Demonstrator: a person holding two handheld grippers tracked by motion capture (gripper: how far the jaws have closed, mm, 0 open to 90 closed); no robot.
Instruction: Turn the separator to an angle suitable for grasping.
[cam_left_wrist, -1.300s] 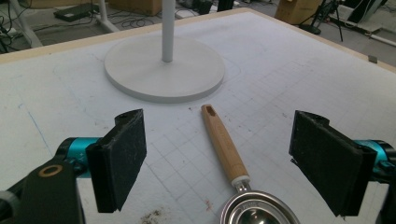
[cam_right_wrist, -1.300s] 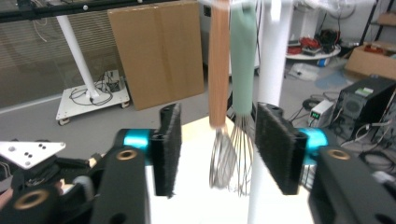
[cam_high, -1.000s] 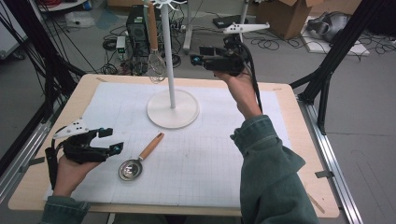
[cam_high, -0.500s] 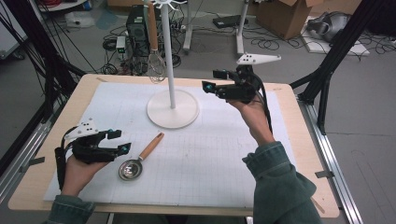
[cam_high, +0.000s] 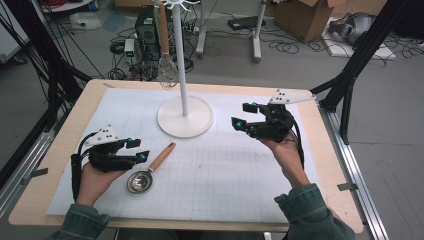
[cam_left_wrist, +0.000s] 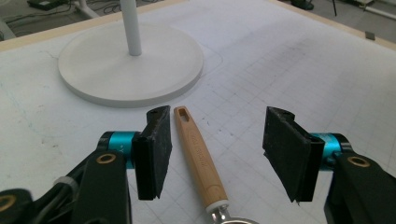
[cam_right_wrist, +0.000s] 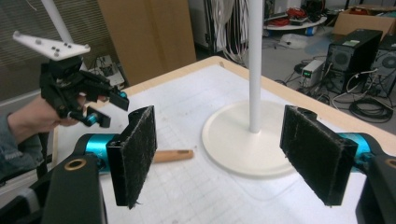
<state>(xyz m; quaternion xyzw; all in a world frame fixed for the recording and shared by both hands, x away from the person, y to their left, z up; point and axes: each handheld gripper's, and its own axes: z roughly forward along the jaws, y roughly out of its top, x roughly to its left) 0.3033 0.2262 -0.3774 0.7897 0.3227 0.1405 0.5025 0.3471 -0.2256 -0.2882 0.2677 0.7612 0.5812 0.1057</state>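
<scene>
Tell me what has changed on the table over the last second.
The right gripper has come down from beside the stand's pole to just above the mat, right of the stand base, its jaws opening with nothing between them. The left gripper has edged toward the strainer's wooden handle, its jaws closing around it but not yet touching. The strainer, the stand and the hanging whisk stayed put.

Ladle (cam_high: 150, 169): tan wooden handle, silvery bowl; stand (cam_high: 184, 116): white; mat (cam_high: 225, 165): white with faint grey grid; counter (cam_high: 60, 150): pale wood; fingers (cam_left_wrist: 154, 151): black, teal fittings.
</scene>
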